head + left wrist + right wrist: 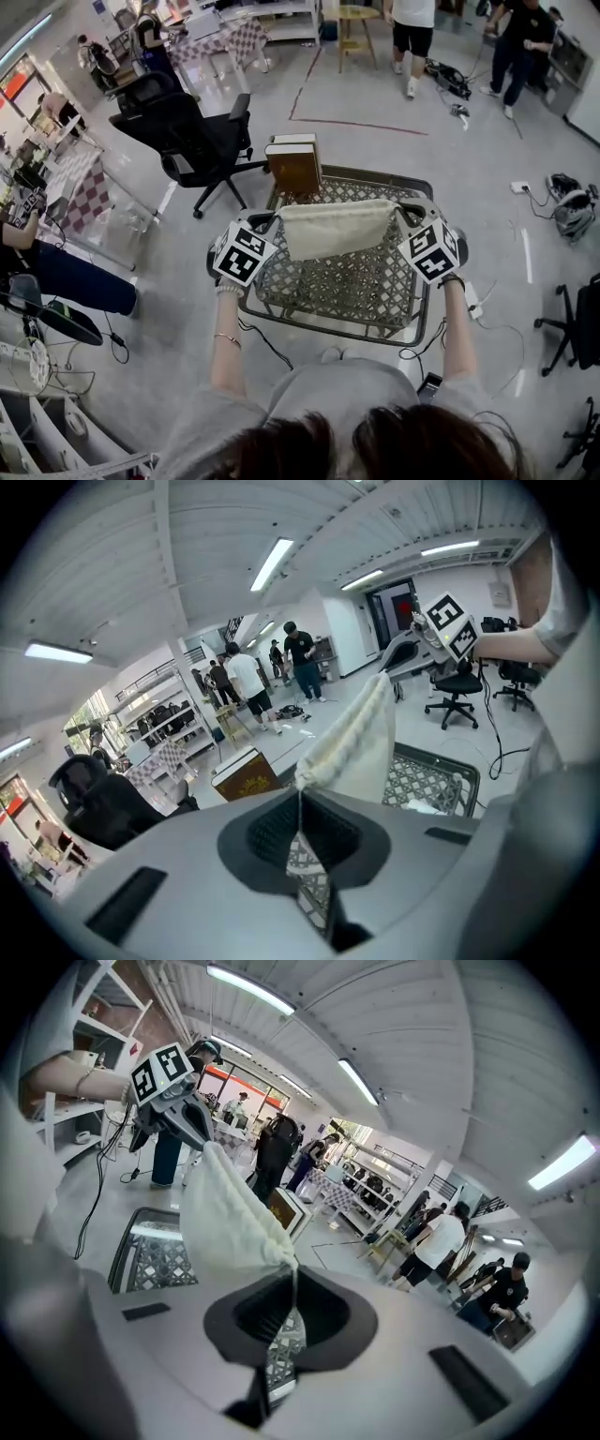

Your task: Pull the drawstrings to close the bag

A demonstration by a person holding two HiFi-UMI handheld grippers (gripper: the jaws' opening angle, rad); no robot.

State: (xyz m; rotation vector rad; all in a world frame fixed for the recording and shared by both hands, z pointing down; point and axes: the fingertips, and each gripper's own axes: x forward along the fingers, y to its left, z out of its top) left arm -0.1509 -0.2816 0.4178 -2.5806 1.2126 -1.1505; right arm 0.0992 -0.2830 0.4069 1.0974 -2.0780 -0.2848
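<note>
Bag (337,228) above basket (356,281), book (294,164) — far edge

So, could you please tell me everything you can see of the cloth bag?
The bag is cream, soft woven-looking cloth, bunched at both upper corners. It hangs stretched sideways above the metal lattice basket. The left gripper and right gripper are each shut on a thin drawstring coming out of those corners.

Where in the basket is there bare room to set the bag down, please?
The mesh floor of the basket on the person's side, below the held bag, looks bare. The far rim is crowded by the upright brown box; floor behind the bag is hidden.
</note>
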